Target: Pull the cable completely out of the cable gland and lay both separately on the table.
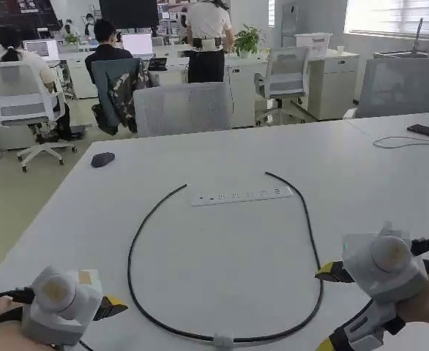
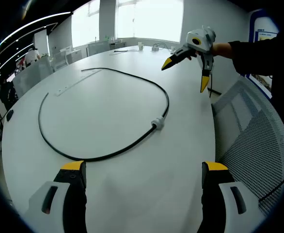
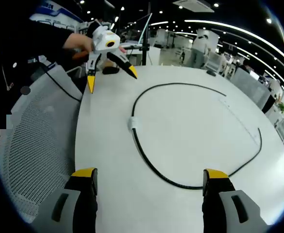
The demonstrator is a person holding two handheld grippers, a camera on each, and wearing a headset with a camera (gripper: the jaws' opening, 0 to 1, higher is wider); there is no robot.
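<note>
Cable threads gland, clearest from left hand-held gripper, which gapes empty like right hand-held gripper.

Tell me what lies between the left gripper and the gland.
Bare table: in the left gripper view, nothing sits between the open left gripper and the gland.

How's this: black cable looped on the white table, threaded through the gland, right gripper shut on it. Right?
No: the right gripper view shows the right gripper open, touching nothing. The cable does lie looped on the table, threaded through the gland.
</note>
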